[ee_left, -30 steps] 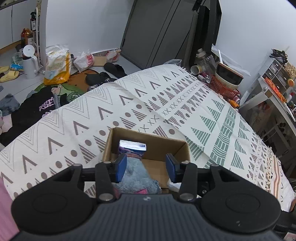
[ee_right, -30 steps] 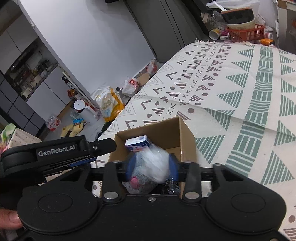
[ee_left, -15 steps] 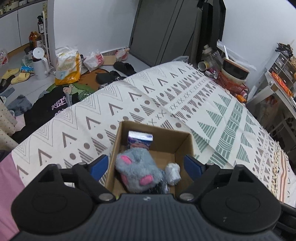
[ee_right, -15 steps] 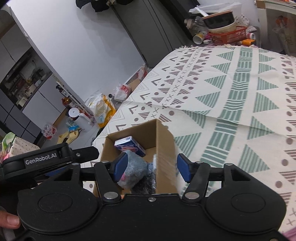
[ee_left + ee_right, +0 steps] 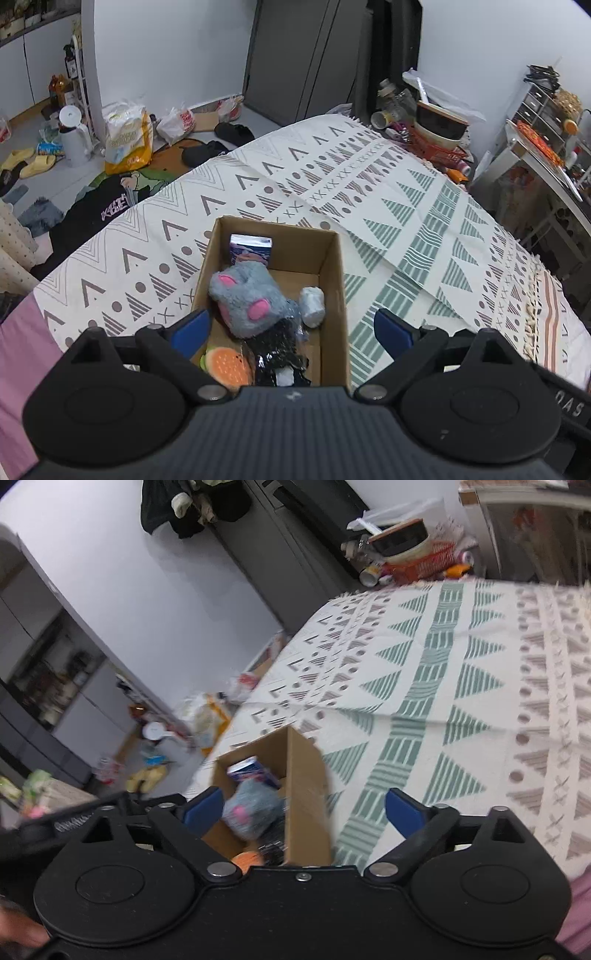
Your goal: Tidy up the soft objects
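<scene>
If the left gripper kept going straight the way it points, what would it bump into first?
Probably the grey plush toy in the cardboard box, which lies between the open left gripper fingers; depth is uncertain.
</scene>
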Available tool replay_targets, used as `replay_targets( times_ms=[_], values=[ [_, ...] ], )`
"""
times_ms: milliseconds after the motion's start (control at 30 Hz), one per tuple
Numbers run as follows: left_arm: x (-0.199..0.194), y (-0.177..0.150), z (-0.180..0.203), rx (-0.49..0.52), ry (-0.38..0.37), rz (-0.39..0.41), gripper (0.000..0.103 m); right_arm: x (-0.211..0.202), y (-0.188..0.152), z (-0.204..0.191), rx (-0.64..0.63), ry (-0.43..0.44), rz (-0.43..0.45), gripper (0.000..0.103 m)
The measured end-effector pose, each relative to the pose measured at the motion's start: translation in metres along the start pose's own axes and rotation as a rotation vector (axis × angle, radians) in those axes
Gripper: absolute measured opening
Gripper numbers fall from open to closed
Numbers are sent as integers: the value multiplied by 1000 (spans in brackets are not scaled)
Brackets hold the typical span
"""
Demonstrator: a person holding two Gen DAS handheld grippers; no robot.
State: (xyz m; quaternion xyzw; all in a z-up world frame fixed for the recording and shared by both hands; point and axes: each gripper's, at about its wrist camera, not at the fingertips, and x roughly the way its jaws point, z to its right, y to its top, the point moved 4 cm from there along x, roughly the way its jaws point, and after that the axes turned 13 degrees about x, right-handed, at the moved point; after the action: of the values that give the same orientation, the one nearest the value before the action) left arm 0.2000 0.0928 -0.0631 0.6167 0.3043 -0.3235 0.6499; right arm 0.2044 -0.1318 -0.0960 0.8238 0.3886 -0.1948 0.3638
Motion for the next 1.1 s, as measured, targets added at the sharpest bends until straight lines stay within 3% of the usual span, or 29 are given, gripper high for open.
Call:
replay_targets(
  times_ms=[133,500,1100],
  values=[
    [-16,-8,8,9,-7,15,102,-20,-1,2,-28,-5,13,103],
    [-62,-23,17,29,26,56,103,-61,-5,5,-108,-47,67,103],
    [-122,-57,37,61,-1,130,103,-127,-33,17,-167,-94,95,103]
  ],
)
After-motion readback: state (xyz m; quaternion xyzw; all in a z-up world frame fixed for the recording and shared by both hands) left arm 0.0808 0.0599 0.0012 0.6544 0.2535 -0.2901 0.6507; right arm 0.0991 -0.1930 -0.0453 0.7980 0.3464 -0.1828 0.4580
